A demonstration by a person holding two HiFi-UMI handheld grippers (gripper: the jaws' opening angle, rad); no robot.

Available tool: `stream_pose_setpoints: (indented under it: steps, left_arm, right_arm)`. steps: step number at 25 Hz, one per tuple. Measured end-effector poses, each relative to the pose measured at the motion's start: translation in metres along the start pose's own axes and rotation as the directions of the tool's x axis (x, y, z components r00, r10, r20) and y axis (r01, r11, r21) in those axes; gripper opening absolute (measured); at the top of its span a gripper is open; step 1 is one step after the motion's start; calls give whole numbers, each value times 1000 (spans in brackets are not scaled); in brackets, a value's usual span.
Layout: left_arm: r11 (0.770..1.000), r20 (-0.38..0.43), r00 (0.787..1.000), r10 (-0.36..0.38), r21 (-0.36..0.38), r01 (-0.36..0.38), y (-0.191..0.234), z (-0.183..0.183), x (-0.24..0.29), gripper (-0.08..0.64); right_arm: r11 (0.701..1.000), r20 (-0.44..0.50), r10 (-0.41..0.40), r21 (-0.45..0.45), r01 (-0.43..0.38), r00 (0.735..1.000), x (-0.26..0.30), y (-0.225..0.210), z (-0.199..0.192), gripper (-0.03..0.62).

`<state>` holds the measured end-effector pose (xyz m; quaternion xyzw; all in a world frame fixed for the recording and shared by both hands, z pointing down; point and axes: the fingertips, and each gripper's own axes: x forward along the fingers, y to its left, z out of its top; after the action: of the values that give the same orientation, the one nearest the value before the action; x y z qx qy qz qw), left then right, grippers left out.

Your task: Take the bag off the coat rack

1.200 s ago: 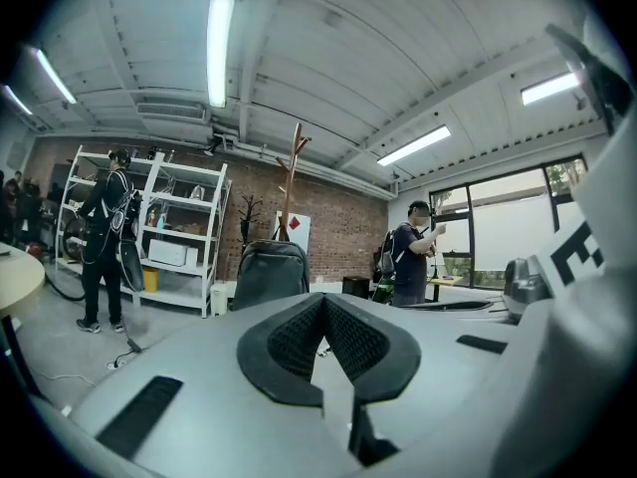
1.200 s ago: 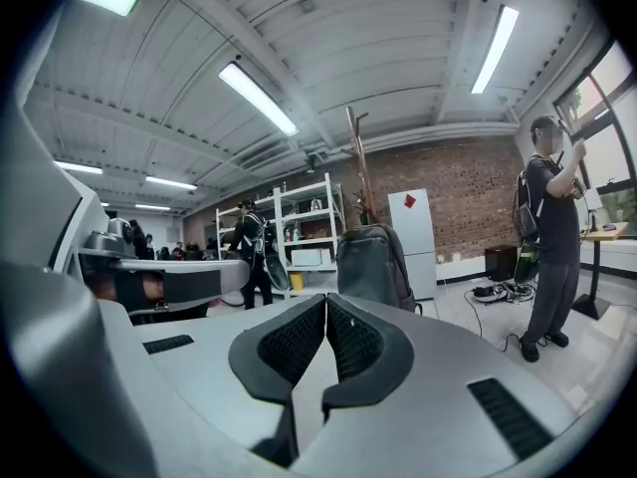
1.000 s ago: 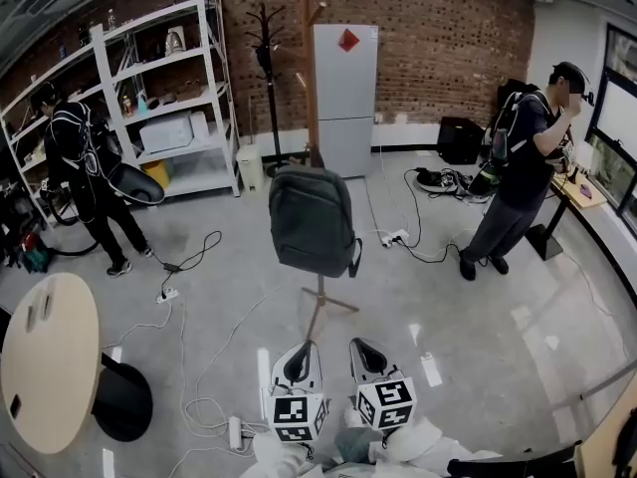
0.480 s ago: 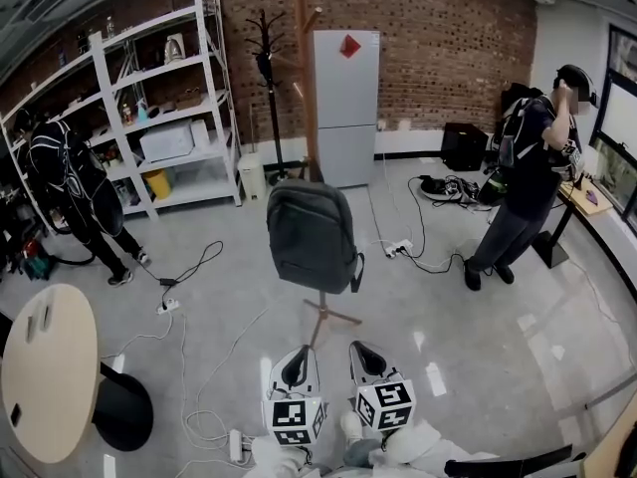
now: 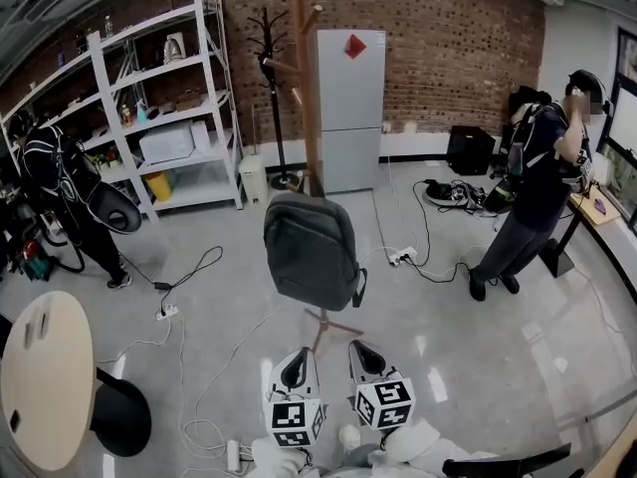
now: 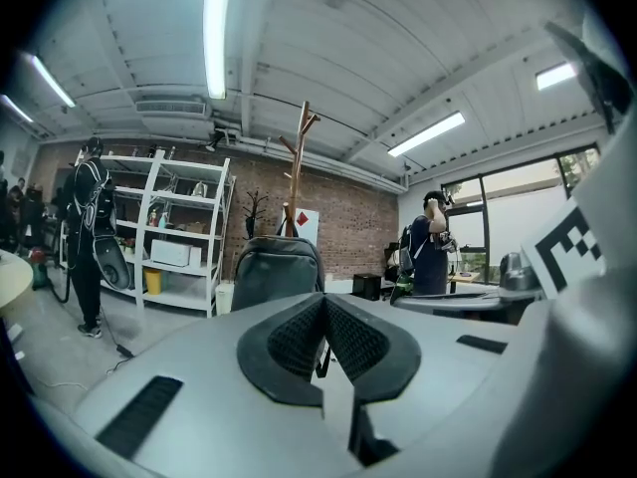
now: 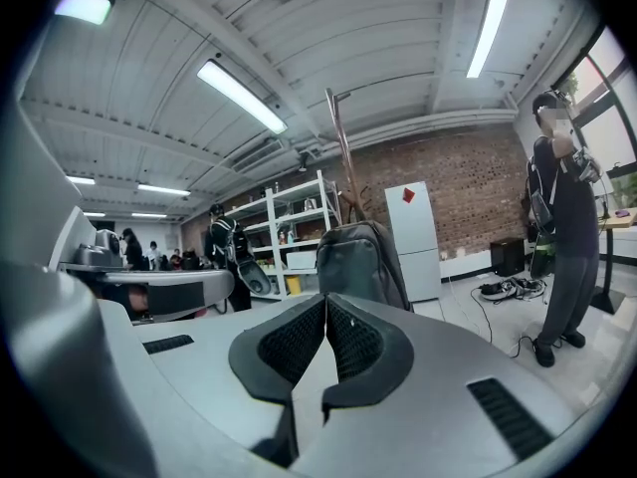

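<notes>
A dark grey backpack [image 5: 310, 252] hangs on a wooden coat rack [image 5: 302, 88] in the middle of the room; the rack's feet [image 5: 326, 325] show below it. Both gripper views also catch the backpack [image 6: 274, 272] [image 7: 360, 264] straight ahead, with the rack's pole [image 6: 299, 157] rising above it. My left gripper [image 5: 298, 356] and right gripper [image 5: 364, 352] are held low and side by side, well short of the bag. Each has its jaws together with nothing between them.
A white fridge [image 5: 348, 108] and a black coat stand [image 5: 271, 88] are behind the rack, white shelving [image 5: 159, 108] at the left. A person [image 5: 537, 187] stands at the right, another [image 5: 70, 197] at the left. Cables [image 5: 189, 366] and a round table [image 5: 45, 376] lie near me.
The view has drifted slightly closer to the rack, the bag sitting a little lower in the picture. The person at the left has shifted. Both grippers stay shut and low.
</notes>
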<state>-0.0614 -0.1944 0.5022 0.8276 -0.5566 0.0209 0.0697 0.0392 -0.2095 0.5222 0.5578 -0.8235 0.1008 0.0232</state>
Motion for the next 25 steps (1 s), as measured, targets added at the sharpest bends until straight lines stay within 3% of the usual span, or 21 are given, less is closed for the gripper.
stream_pose_setpoints:
  steps: [16, 25]
  left_arm:
    - [998, 29, 997, 65, 0, -65, 26, 24, 93, -11]
    - [998, 12, 998, 61, -15, -61, 50, 35, 119, -11]
  right_arm:
    - [994, 10, 105, -34, -105, 994, 92, -36, 35, 12]
    - [997, 9, 70, -33, -69, 998, 127, -40, 42, 14]
